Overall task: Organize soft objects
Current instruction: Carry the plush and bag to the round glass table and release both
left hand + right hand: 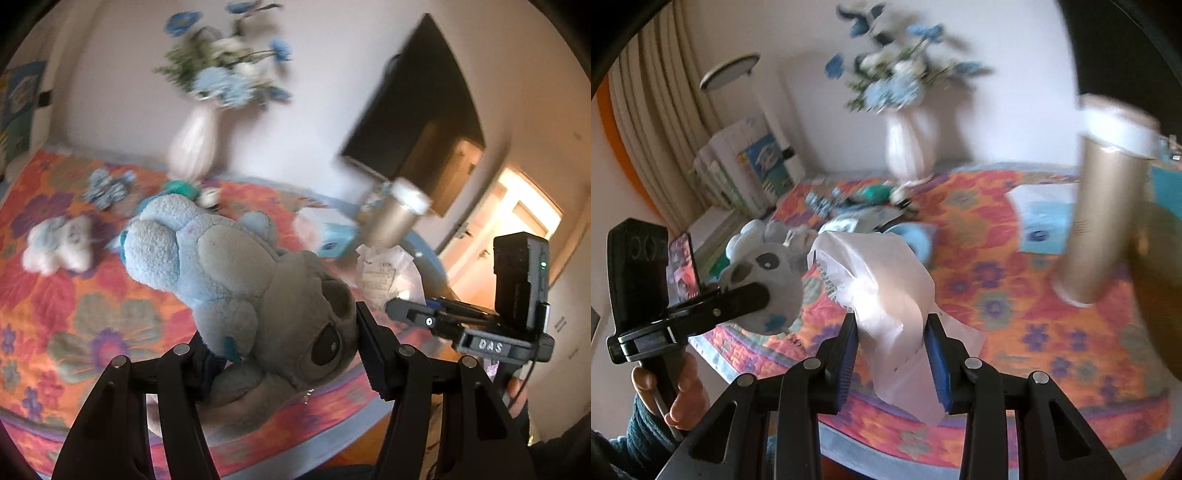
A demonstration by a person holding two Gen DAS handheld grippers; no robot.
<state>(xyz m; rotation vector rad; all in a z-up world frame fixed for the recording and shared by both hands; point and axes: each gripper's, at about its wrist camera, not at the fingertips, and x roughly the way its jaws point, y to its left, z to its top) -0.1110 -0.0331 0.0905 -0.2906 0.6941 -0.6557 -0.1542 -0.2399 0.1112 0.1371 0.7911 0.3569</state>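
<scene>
My left gripper is shut on a grey-blue plush toy by its head and holds it above the flowered tablecloth. The same toy shows at the left of the right wrist view, with the left gripper clamped on it. My right gripper is shut on a crumpled white plastic bag and holds it over the table's near edge. The bag also shows in the left wrist view. A small white plush and a blue-patterned soft piece lie on the cloth at the left.
A white vase of blue flowers stands at the back. A gold cylinder with a white top stands at the right, next to a blue tissue pack. A green toy lies near the vase. A dark screen hangs on the wall.
</scene>
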